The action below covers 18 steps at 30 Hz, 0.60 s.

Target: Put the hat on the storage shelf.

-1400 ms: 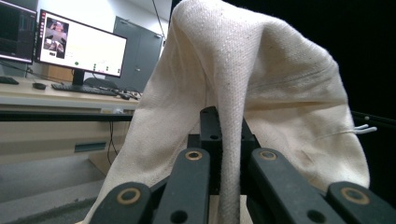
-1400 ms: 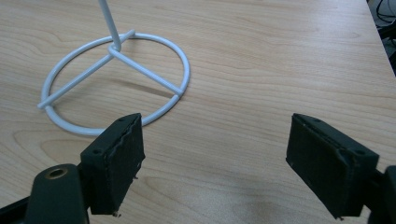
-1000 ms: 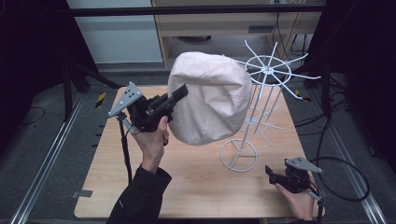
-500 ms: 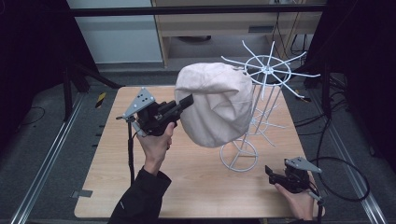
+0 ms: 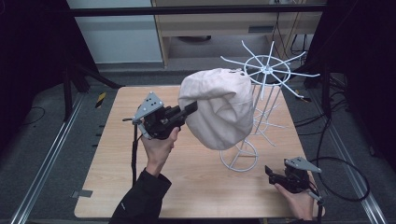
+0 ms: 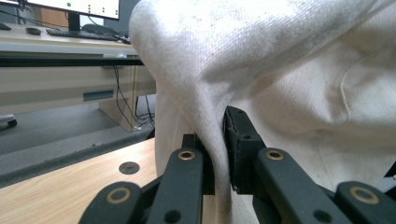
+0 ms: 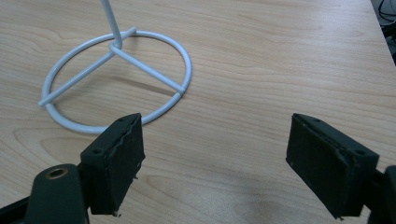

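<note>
No readable txt, labels, brands or nos. anywhere. The monitor (image 6: 70,7) at the top left of the left gripper view shows a bright screen w/ green dots and dark marks (too small and cropped to read). The yellow/black striped strip (image 5: 100,99) on the floor by the table's (image 5: 196,186) far left corner is a hazard marking w/o wording. The cream hat (image 5: 219,109) and the white wire rack (image 5: 261,93) carry no visible print.

grey floor (image 5: 42,154) around the wooden table (image 5: 196,182), pale cabinet (image 5: 116,32) behind, desk with monitor (image 6: 70,5).
</note>
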Tool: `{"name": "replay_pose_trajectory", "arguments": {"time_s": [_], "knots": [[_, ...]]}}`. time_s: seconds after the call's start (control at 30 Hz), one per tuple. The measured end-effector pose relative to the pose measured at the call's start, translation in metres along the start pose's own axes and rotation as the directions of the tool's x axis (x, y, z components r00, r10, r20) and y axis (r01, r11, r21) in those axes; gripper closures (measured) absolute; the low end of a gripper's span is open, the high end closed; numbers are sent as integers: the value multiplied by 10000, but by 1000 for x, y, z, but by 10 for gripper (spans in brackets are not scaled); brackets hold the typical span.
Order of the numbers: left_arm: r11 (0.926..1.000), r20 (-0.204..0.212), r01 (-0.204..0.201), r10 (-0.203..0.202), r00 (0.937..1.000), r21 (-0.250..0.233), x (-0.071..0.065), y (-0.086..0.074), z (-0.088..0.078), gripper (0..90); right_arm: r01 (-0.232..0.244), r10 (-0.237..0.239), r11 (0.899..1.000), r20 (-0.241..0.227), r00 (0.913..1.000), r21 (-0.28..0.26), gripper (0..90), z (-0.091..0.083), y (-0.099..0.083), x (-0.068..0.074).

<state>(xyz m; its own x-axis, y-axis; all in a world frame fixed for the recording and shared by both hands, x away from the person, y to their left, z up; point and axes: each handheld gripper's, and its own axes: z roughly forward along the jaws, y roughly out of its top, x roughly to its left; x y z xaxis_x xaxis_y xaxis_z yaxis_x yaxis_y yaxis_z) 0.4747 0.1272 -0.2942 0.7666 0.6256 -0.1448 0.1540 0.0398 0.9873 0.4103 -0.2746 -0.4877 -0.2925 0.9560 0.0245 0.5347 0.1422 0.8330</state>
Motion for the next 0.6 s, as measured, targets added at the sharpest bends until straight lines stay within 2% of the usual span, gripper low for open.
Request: {"name": "replay_pose_trajectory", "arguments": {"time_s": [0.27,0.4,0.5,0.6], "knots": [[9995,53,-19,18,10000,307,-1,-6,4,802,-19,19,10000,5,10000,7,190,0,0,0],[9989,109,8,-13,9999,462,-1,-8,5,745,-22,22,10000,8,10000,12,190,0,0,0],[9985,123,-144,137,9998,527,-2,-10,5,722,0,0,10000,0,10000,12,190,1,0,0],[9985,148,-85,77,9999,543,-1,-12,4,654,-7,7,10000,4,10000,29,190,1,0,1]]}}
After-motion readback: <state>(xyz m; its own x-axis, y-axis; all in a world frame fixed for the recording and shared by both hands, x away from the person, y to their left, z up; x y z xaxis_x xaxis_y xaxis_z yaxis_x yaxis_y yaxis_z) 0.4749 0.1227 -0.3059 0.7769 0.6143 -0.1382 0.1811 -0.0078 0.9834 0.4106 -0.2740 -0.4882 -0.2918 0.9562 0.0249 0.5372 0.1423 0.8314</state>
